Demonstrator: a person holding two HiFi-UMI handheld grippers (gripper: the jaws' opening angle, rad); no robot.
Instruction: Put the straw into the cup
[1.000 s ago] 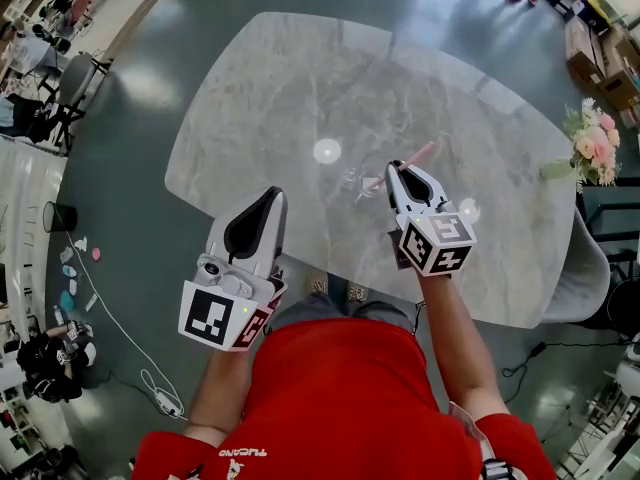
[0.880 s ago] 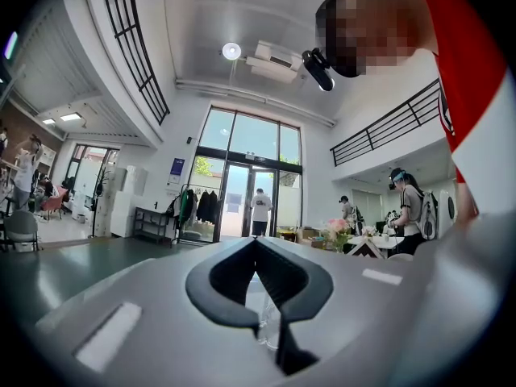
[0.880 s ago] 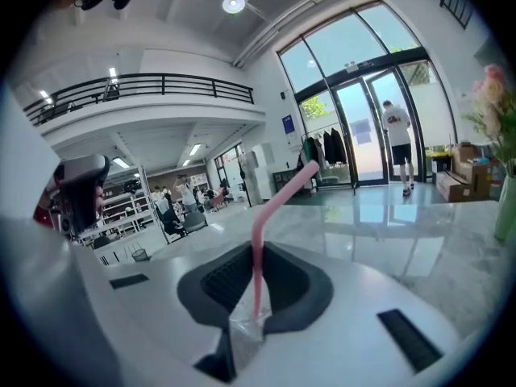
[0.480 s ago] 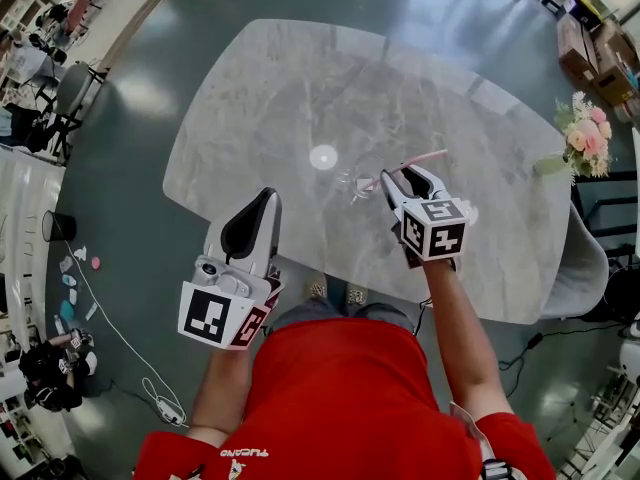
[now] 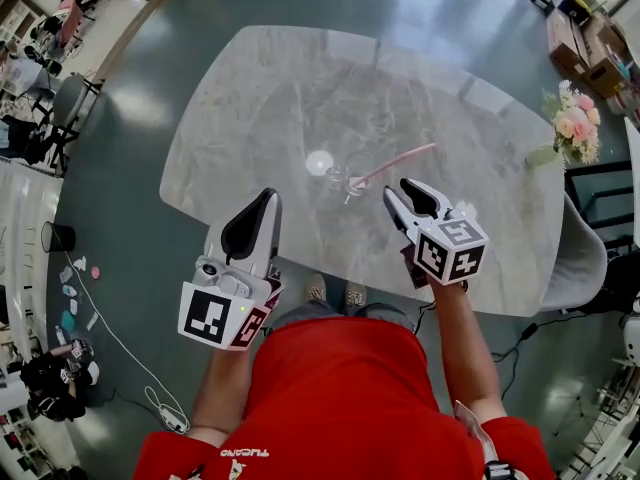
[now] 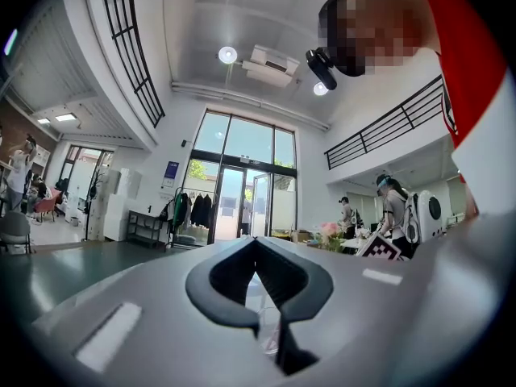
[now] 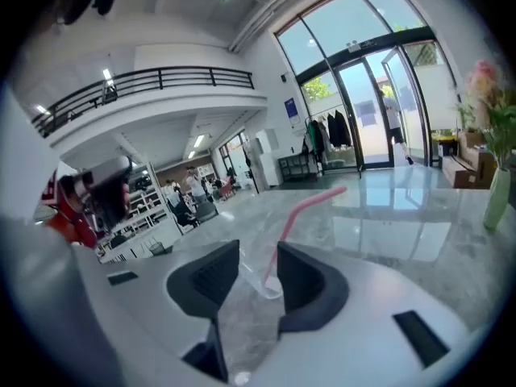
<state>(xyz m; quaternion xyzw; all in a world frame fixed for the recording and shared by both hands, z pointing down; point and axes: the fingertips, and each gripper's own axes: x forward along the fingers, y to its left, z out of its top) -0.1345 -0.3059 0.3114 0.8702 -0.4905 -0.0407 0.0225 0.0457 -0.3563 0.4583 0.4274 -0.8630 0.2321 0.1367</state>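
Where cup (image 7: 271,287) stands, pink straw (image 7: 308,201) (seemingly inside)

Right gripper (image 7: 258,255) fingers just opened, touching nothing; pink straw (image 7: 281,244) in clear cup (image 7: 269,291) ahead.

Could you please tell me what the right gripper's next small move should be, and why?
Probably draw the right gripper back and away from the clear cup. The pink straw already leans in the cup, and the tongs have just been opening, with the straw free of their pads, so the job looks done.
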